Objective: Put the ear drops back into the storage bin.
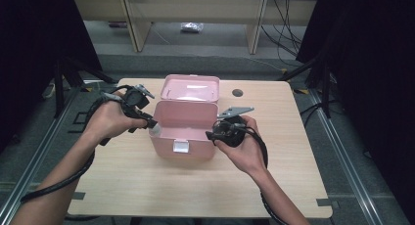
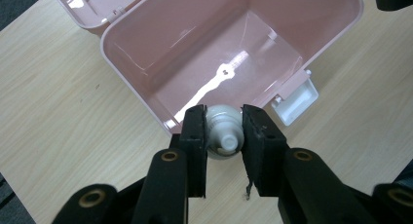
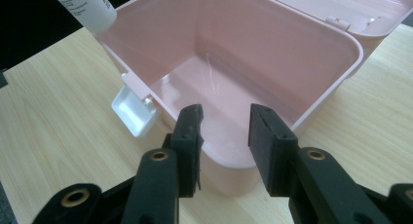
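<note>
A pink plastic box [image 1: 183, 132] stands open in the middle of the wooden table, its lid [image 1: 191, 88] folded back behind it. Nothing lies in the box [image 2: 146, 53]. My left gripper [image 1: 152, 126] is at the box's left rim, shut on a small white bottle [image 1: 156, 130]. In the left gripper view the pads press both sides of the bottle [image 2: 223, 136], which points down over the rim, and my left gripper [image 2: 224, 112] hovers there. My right gripper [image 1: 211, 135] is at the box's right side. Its jaws [image 3: 225, 119] stand open near the rim [image 3: 341, 73], holding nothing. The bottle [image 3: 85, 9] shows across the box.
A white latch [image 1: 181, 146] hangs open on the box's front wall. The table [image 1: 147, 186] has a round cable hole [image 1: 237, 93] at the back right. Stand legs flank the table, and wooden shelving stands beyond it.
</note>
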`<state>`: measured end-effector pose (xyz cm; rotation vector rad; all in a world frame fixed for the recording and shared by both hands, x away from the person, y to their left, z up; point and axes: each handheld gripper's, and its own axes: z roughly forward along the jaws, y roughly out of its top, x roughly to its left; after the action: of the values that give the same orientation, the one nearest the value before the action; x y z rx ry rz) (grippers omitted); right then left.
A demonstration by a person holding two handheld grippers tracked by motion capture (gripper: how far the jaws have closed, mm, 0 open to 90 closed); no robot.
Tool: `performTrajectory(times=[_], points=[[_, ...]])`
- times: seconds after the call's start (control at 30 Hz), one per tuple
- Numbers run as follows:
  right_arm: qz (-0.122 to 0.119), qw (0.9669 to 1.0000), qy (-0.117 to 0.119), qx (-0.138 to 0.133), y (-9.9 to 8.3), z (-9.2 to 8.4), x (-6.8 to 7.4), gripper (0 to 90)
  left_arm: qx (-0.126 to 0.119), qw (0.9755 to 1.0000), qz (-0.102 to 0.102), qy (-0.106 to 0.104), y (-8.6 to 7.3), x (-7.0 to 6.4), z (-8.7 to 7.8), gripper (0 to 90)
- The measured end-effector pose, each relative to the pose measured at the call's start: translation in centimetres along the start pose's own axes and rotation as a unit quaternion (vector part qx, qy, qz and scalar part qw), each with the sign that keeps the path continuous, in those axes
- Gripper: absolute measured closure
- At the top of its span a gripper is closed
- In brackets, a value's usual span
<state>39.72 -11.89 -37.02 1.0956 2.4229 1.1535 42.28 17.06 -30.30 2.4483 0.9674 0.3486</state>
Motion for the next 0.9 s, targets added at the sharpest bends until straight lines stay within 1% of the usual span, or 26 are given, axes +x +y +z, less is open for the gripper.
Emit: performTrajectory(times=[0.03,0.07,0.1,0.17,0.23,0.27,0.3,0.33,0.43,0.47,0.53,0.57,0.63,0.67,0.7,0.73,0.83,0.9], points=[[0.000,1.0000,0.000,0.000,0.0,0.0,0.0,66.1,0.000,1.0000,0.001,0.002,0.0,0.0,0.0,71.6],[-0.006,0.9999,-0.011,-0.005,-0.1,0.1,0.0,66.1,0.003,1.0000,-0.001,0.002,0.0,0.1,0.1,71.6],[0.006,1.0000,-0.002,-0.001,-0.1,0.0,0.0,66.1,0.004,1.0000,-0.003,-0.001,0.0,0.1,0.2,71.6],[0.001,1.0000,-0.004,-0.002,-0.1,0.1,0.0,66.1,0.005,1.0000,-0.004,-0.001,0.1,0.2,0.3,71.6],[0.006,1.0000,-0.002,-0.003,-0.1,0.0,0.0,66.1,0.005,1.0000,-0.007,-0.002,0.1,0.3,0.4,71.6],[0.001,1.0000,-0.005,0.003,0.0,-0.1,0.0,66.1,0.007,1.0000,-0.006,0.000,0.1,0.3,0.4,71.6],[0.000,1.0000,-0.005,0.003,0.0,-0.1,0.0,66.1,0.008,1.0000,-0.004,-0.002,0.2,0.4,0.5,71.6],[0.004,0.9999,-0.007,-0.010,-0.1,0.1,0.1,66.1,0.005,0.9999,-0.009,-0.002,0.2,0.4,0.6,71.5],[0.005,0.9999,-0.007,-0.008,-0.1,0.1,0.1,66.1,0.009,0.9999,-0.011,-0.001,0.2,0.5,0.7,71.6],[0.004,1.0000,0.000,-0.001,-0.1,0.1,0.0,66.1,0.009,0.9999,-0.011,0.000,0.3,0.6,0.8,71.6],[0.004,1.0000,-0.002,-0.002,-0.1,0.1,0.0,66.1,0.008,0.9999,-0.011,-0.001,0.3,0.6,0.8,71.6],[-0.001,1.0000,-0.005,0.000,-0.1,0.1,0.0,66.1,0.010,0.9999,-0.012,-0.001,0.3,0.6,0.9,71.5],[-0.002,1.0000,-0.005,0.000,-0.1,0.1,0.0,66.1,0.011,0.9998,-0.013,0.001,0.3,0.6,1.0,71.6],[-0.004,0.9999,-0.008,-0.005,-0.1,0.1,0.0,66.1,0.013,0.9998,-0.013,-0.001,0.3,0.7,1.0,71.6],[-0.003,1.0000,-0.007,-0.005,-0.1,0.1,0.0,66.1,0.011,0.9999,-0.013,0.000,0.4,0.7,1.1,71.6],[-0.001,1.0000,-0.004,0.003,0.0,0.0,0.0,66.1,0.012,0.9999,-0.007,0.005,0.4,0.7,1.2,71.6],[0.001,1.0000,-0.004,0.004,0.0,0.0,0.1,66.1,0.013,0.9999,-0.009,0.003,0.5,0.7,1.3,71.6],[0.003,1.0000,-0.003,0.005,0.0,0.0,0.1,66.1,0.015,0.9999,-0.005,0.005,0.6,0.7,1.3,71.6]])
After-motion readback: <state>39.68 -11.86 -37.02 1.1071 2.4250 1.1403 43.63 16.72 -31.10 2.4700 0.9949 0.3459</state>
